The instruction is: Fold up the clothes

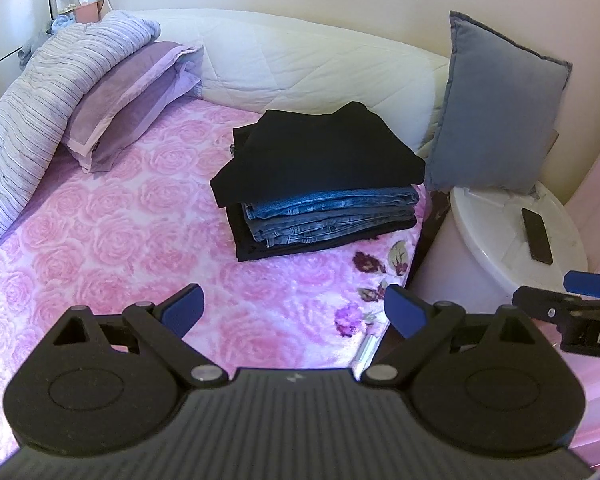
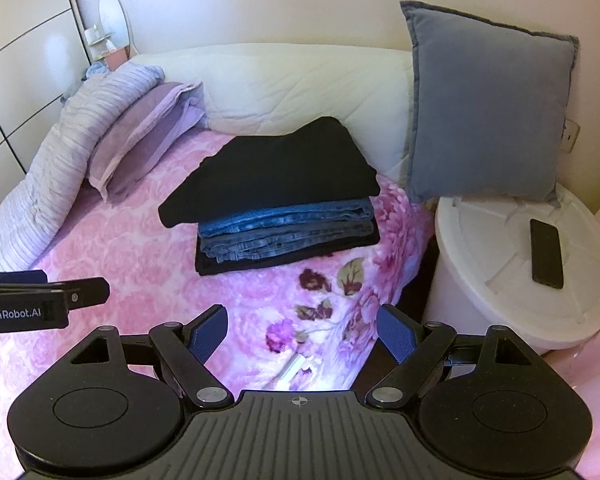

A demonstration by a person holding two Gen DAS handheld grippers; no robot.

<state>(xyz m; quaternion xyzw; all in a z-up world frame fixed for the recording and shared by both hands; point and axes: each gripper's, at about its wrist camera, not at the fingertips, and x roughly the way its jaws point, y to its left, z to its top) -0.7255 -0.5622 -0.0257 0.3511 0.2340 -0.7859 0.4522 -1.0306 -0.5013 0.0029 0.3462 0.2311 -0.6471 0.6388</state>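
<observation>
Both grippers hung low over the pink rose bedspread [image 1: 100, 216], left gripper [image 1: 294, 312] and right gripper [image 2: 302, 334] with fingers spread wide and holding nothing. Beyond them sat the stack of folded clothes [image 2: 276, 200], black top [image 1: 324, 152] over jeans [image 1: 332, 216], near the grey cushion [image 2: 488, 108]. With no loose garment in view, the best move was probably just squaring the overhanging black corner.
</observation>
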